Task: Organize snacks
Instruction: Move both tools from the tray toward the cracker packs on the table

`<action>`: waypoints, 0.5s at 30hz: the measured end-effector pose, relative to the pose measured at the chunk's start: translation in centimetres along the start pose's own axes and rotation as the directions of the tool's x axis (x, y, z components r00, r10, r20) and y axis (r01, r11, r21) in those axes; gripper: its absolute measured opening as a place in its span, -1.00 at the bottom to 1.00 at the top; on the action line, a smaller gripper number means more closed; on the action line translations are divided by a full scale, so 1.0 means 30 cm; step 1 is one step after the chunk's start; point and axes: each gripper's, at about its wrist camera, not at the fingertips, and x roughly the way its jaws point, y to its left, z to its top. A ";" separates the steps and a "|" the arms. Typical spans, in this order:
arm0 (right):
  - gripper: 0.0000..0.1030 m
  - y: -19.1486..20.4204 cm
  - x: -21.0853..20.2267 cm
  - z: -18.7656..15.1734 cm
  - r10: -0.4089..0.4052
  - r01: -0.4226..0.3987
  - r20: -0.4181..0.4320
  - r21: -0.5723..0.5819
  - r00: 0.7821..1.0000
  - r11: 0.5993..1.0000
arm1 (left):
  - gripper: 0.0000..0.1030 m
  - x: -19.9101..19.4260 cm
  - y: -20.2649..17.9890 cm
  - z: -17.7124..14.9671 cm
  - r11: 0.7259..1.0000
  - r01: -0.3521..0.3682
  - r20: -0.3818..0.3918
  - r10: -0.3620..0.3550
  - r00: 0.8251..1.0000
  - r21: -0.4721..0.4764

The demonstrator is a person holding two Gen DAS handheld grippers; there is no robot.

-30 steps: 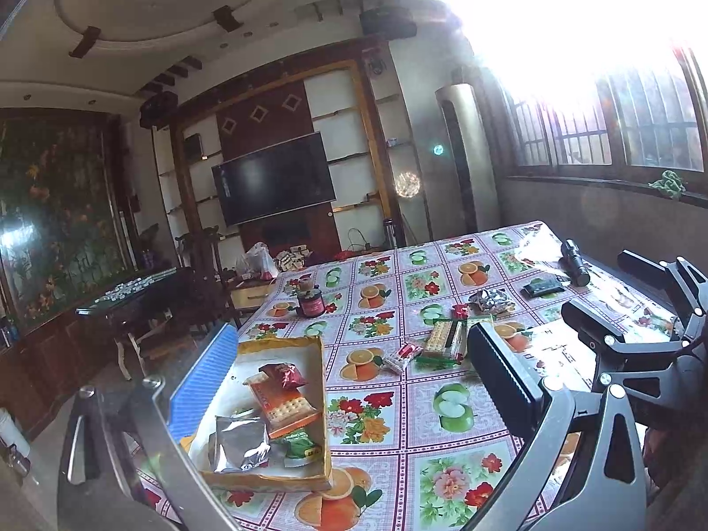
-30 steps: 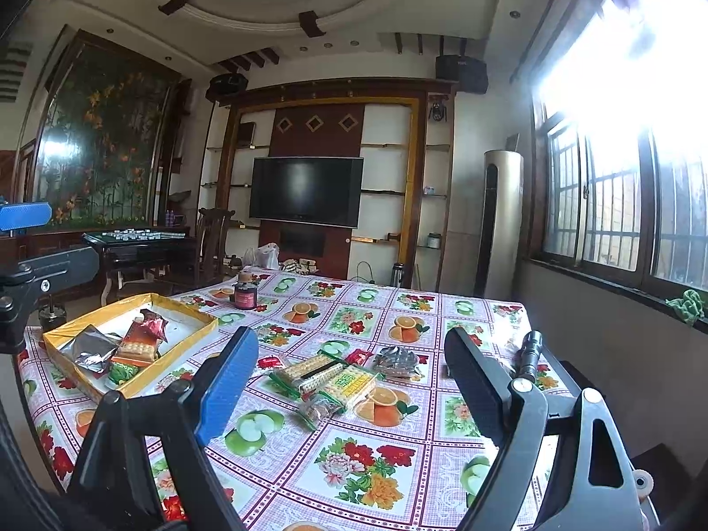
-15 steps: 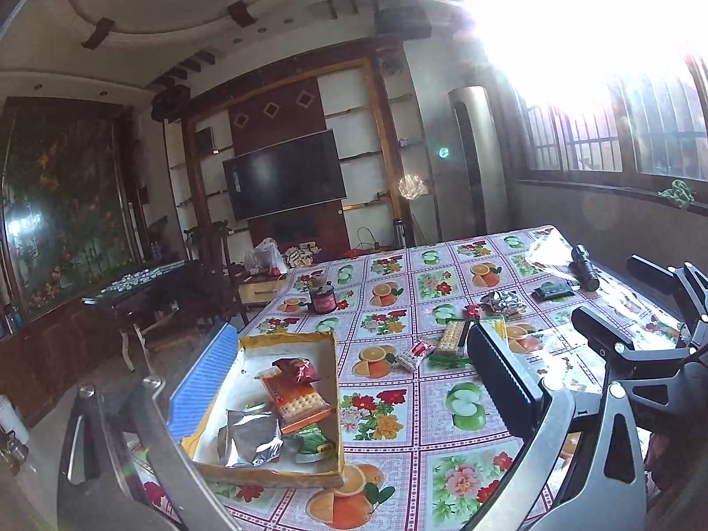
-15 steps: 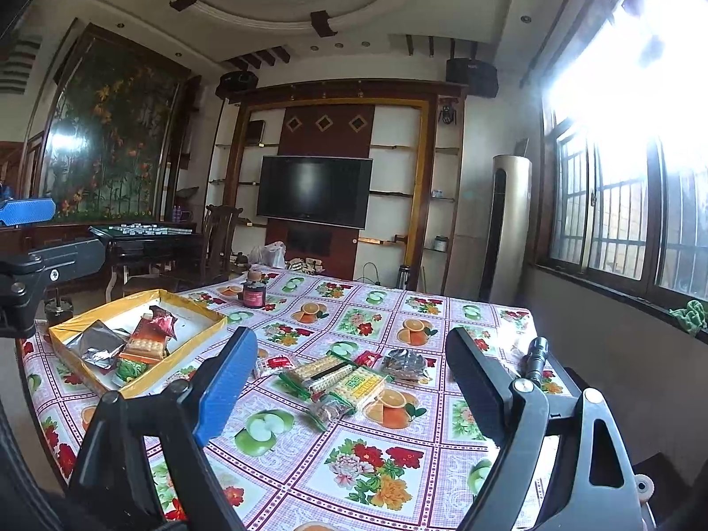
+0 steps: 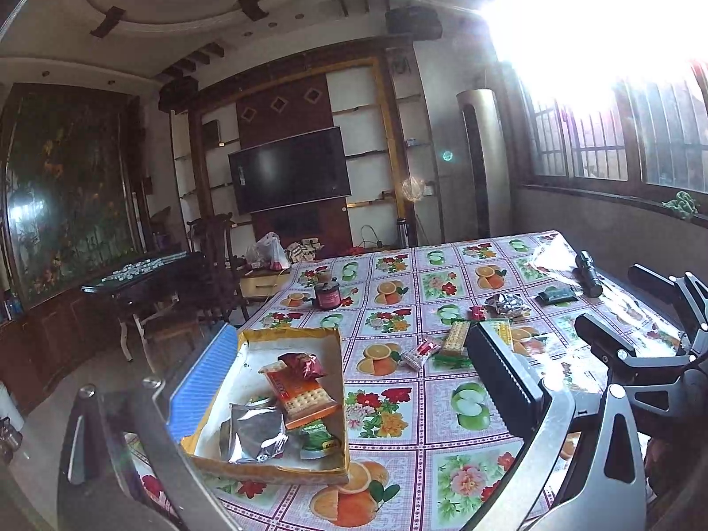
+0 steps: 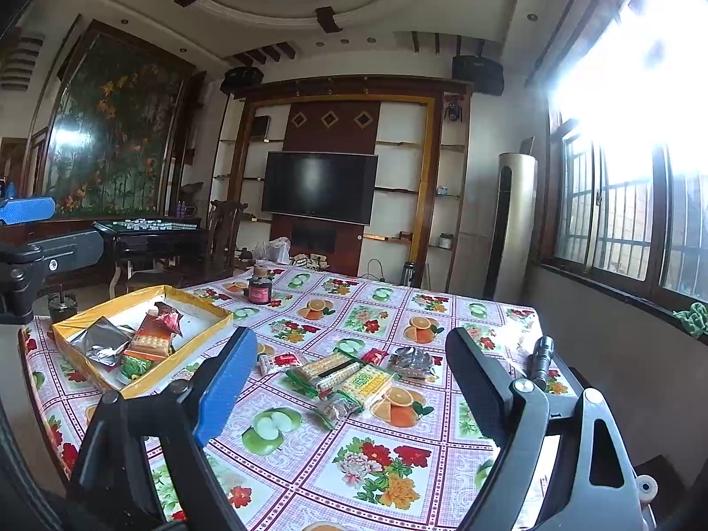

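Floral tablecloth (image 6: 380,455), snack box (image 6: 186,354), loose packets (image 6: 345,376)

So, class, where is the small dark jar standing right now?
In the right wrist view the jar stands on the table's far left, just beyond the yellow tray.

Counts on the fruit-print table

One yellow-rimmed tray (image 6: 201,309) at left holds four packets: one silver pouch (image 6: 104,340), one orange cracker pack (image 6: 152,343), one red wrapper (image 6: 168,314), one green packet (image 6: 137,367). At frame centre lie about seven loose snack packets (image 6: 340,371), overlapping so the count is uncertain. One dark jar (image 6: 260,290) sits upper centre, one flashlight (image 6: 542,356) at right. Two grippers show.
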 end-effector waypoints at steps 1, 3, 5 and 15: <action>0.70 0.004 0.002 -0.003 0.000 0.000 -0.001 -0.002 1.000 1.000 | 1.00 -0.001 0.001 -0.001 1.000 -0.001 -0.001 0.001 1.000 -0.003; 0.70 0.004 0.004 -0.005 0.001 -0.001 -0.002 -0.002 1.000 1.000 | 1.00 0.003 0.006 -0.003 1.000 -0.002 -0.005 0.002 1.000 -0.010; 0.70 0.005 0.007 -0.008 0.004 -0.004 -0.001 -0.003 1.000 1.000 | 1.00 0.009 0.013 -0.004 1.000 0.000 -0.012 0.000 1.000 -0.019; 0.70 0.014 0.032 -0.018 -0.019 0.018 -0.022 -0.041 1.000 0.999 | 1.00 0.050 0.024 -0.014 0.998 0.022 -0.045 -0.025 0.999 -0.059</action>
